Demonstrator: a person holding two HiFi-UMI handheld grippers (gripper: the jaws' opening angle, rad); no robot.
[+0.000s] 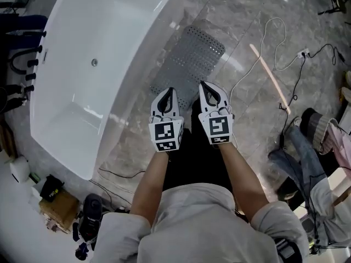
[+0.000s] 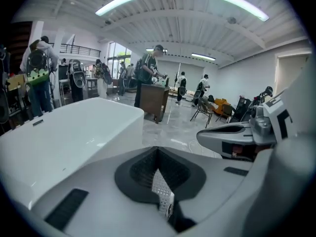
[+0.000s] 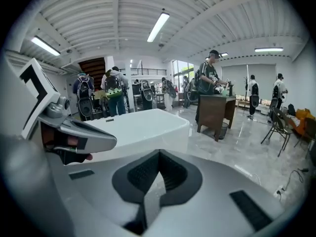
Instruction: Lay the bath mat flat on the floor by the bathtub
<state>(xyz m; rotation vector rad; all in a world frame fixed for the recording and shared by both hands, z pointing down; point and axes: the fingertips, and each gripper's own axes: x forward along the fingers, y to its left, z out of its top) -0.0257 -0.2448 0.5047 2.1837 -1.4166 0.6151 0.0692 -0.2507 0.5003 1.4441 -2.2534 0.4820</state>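
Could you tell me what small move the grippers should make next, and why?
Probably lower both together: the left gripper and right gripper are shut on the near edge of the bath mat, held up off the floor beside the bathtub, so it isn't flat yet.

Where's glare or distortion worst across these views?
Head view: a bright streak glares off the floor beside the bath mat; the bathtub shows soft sheen, detail intact. Left and right gripper views: heavy fisheye, black corners, bowed ceiling lights.

bathtub left, bath mat just right (on floor)
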